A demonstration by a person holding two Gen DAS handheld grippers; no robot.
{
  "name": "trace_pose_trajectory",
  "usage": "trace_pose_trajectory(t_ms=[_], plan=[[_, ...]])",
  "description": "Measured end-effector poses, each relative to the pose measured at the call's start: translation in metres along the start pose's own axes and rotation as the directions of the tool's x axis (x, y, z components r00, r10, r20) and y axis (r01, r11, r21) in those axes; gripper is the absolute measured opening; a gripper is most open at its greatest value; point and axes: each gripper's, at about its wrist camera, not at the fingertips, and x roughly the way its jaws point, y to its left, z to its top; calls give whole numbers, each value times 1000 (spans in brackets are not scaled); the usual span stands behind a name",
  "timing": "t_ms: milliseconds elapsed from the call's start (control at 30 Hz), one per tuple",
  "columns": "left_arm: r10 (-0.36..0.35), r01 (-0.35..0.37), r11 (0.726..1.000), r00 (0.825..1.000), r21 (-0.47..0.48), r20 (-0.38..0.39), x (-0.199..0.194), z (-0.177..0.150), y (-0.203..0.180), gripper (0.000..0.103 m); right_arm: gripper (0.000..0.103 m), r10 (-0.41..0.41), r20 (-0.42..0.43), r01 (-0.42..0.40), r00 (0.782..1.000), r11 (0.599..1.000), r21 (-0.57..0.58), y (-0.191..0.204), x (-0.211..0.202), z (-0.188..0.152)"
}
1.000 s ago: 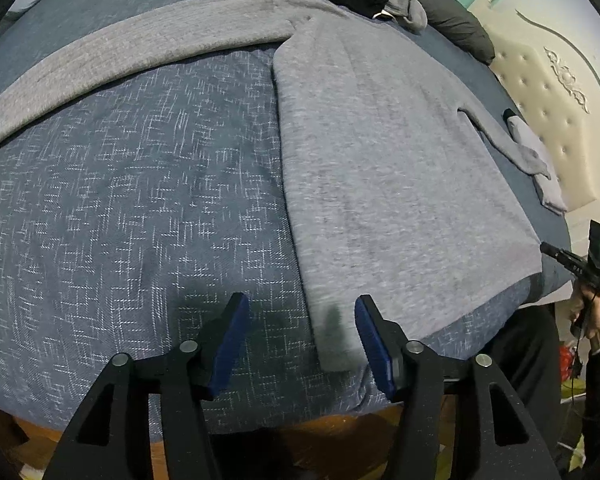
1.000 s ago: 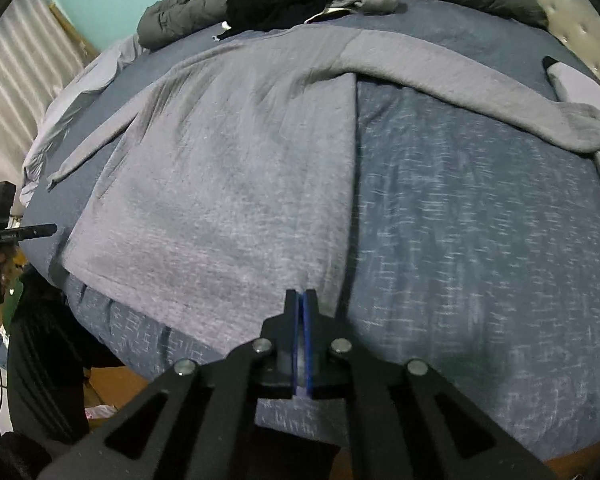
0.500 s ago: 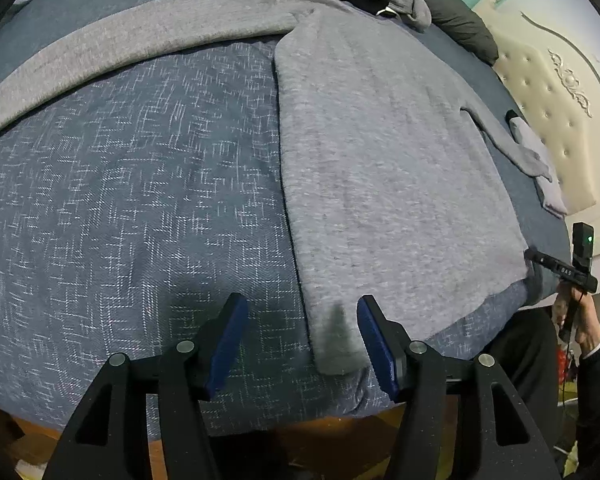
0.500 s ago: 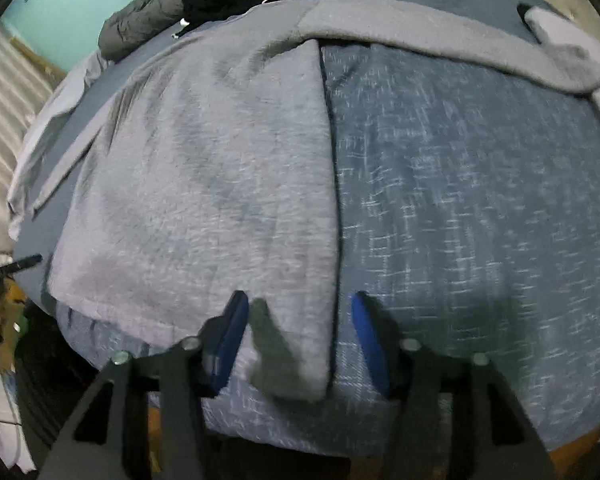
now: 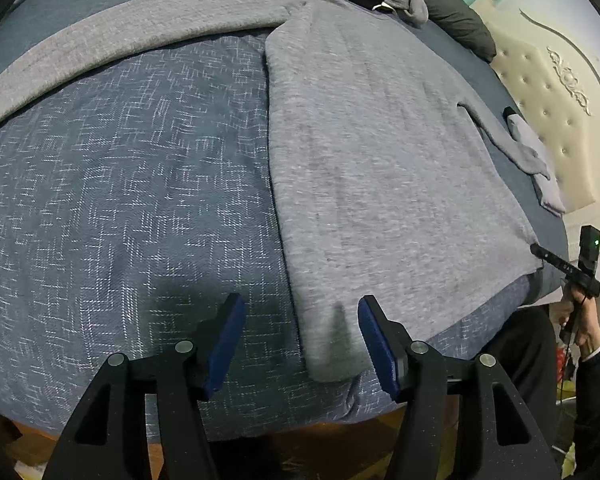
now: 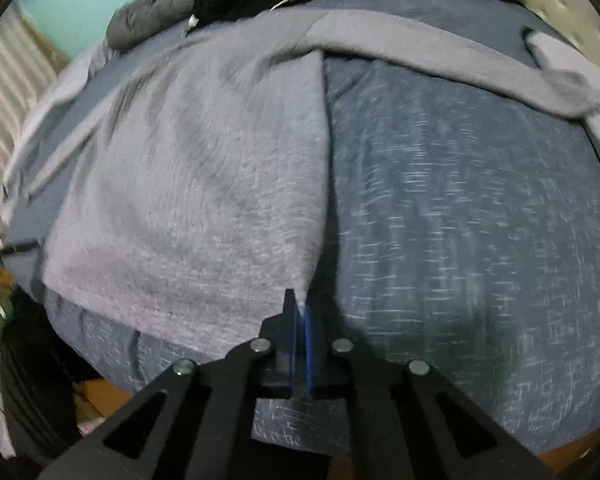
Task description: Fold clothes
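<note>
On the bed, left tool sits open straddling the sweater hem corner, right tool clamped on its other corner.

grey sweater | flat on bed | sleeves spread | corner pinched

No brand, label, number or sign can be read in either wrist view. A black handheld device at the right edge of the left wrist view carries small pale markings on its arm, too small to make out, and a lit green dot that forms no character. The grey sweater and the blue patterned bedspread carry no print or tag with lettering, and the right wrist view is motion-blurred.
</note>
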Motion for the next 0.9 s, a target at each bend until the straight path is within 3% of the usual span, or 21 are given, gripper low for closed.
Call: trace_pose_trajectory(t_ms=[200, 533, 600, 633, 667, 767, 833, 900], plan=[[1, -2, 1000, 1000, -5, -12, 9, 2, -5, 68, 2, 23, 20, -25, 1000, 993, 116, -26, -3, -15], [-19, 18, 1000, 998, -2, -60, 37, 3, -16, 68, 6, 69, 56, -75, 996, 991, 111, -13, -15, -11], [-29, 29, 1000, 998, -4, -62, 42, 5, -17, 67, 18, 72, 58, -78, 996, 992, 102, -11, -18, -10], [-28, 28, 1000, 998, 1, -64, 44, 6, -17, 67, 39, 79, 61, -85, 995, 991, 99, -12, -17, -9], [-28, 28, 1000, 998, 5, -63, 46, 7, -17, 67, 49, 94, 66, -100, 993, 991, 94, -12, -17, -9], [-34, 35, 999, 997, 15, -70, 51, 8, -22, 43, 49, 118, 55, -121, 992, 990, 69, -8, -9, -7], [-26, 30, 999, 997, 39, -77, 52, 8, -29, 8, 48, 107, 8, -108, 994, 993, 45, -3, 1, -7], [-12, 16, 998, 997, 63, -73, 49, 8, -36, 4, 24, 88, -20, -88, 996, 996, 25, 1, 10, -8]])
